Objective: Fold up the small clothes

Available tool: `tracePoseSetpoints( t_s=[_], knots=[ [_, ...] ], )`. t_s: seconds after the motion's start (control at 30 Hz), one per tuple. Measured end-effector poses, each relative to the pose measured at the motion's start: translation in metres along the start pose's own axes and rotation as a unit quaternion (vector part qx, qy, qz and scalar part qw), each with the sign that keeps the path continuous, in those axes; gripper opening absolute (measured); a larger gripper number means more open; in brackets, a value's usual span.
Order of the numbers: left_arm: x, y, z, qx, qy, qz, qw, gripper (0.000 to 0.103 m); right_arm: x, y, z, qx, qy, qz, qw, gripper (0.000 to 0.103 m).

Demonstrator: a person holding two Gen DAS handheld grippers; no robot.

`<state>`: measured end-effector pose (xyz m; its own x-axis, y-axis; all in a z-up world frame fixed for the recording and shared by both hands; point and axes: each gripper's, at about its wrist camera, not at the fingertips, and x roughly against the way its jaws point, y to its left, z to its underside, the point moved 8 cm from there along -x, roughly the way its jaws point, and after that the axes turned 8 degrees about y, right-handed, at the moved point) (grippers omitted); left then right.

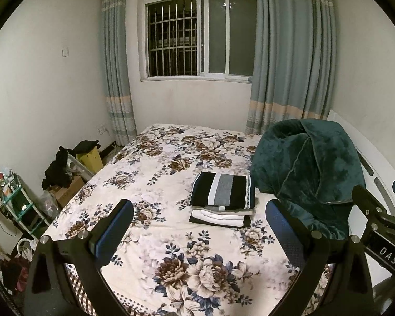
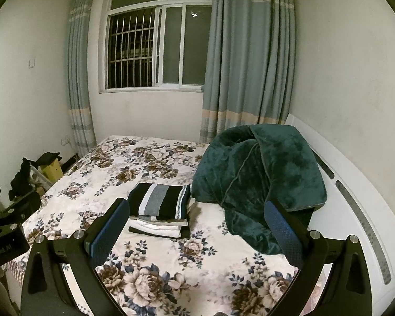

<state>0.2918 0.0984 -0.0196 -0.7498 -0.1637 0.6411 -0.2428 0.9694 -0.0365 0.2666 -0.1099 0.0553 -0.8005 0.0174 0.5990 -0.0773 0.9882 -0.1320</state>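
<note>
Both the left hand-held gripper and right hand-held gripper hover released, empty, near the folded clothes stack; any further garment should land square on top.

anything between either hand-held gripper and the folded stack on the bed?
Nothing visible. Both the left hand-held gripper and right hand-held gripper are open, with only bare floral bedspread before the folded stack. The green blanket sits beside the stack's right, not in front.
</note>
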Motion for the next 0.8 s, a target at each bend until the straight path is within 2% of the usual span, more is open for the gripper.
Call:
tracePoseSetpoints(
  t_s=[0.8],
  knots=[
    [0.001, 0.017, 0.001, 0.005, -0.001, -0.011, 0.9999, 0.103, 0.004, 0.008, 0.009, -0.001, 0.001, 0.003, 1.0, 0.103]
  ],
)
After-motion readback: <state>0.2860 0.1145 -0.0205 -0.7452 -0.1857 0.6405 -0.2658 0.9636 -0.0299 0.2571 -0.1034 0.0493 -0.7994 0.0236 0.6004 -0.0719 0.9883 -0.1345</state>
